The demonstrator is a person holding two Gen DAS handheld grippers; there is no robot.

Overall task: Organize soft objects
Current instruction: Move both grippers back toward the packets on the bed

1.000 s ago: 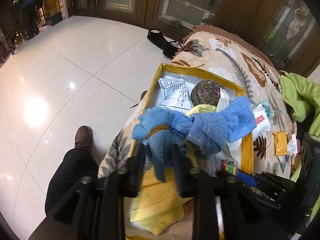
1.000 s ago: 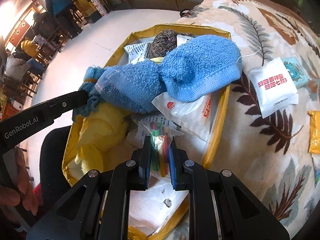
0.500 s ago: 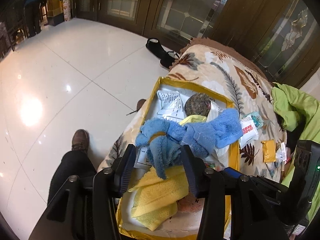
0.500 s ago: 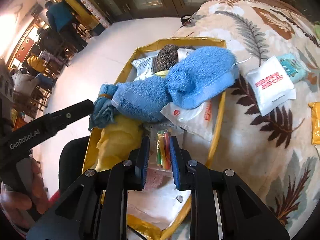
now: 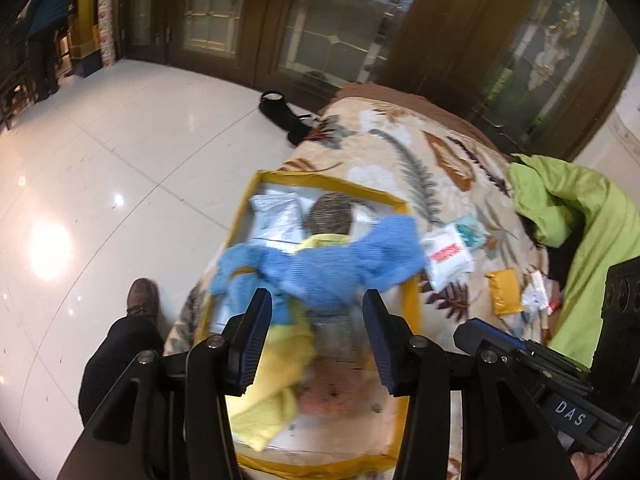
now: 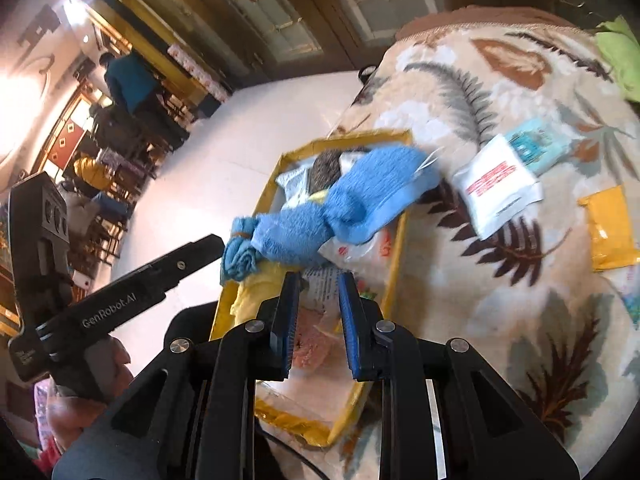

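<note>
Both tools hang empty above the yellow-rimmed box: the left tool gapes wide, the right tool stands slightly parted. Below them lies a yellow towel; beyond it the blue towel (twisted) drapes across the box, on a leaf-patterned blanket.

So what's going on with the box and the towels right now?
A person holds a gripper in each hand above the yellow-rimmed box on the leaf-print blanket. The blue towel lies draped across the box, over the yellow towel and some packets. The left gripper is open with nothing between its pads. The right gripper stands slightly apart and grips nothing either. More packets lie loose on the blanket beside the box.
</note>
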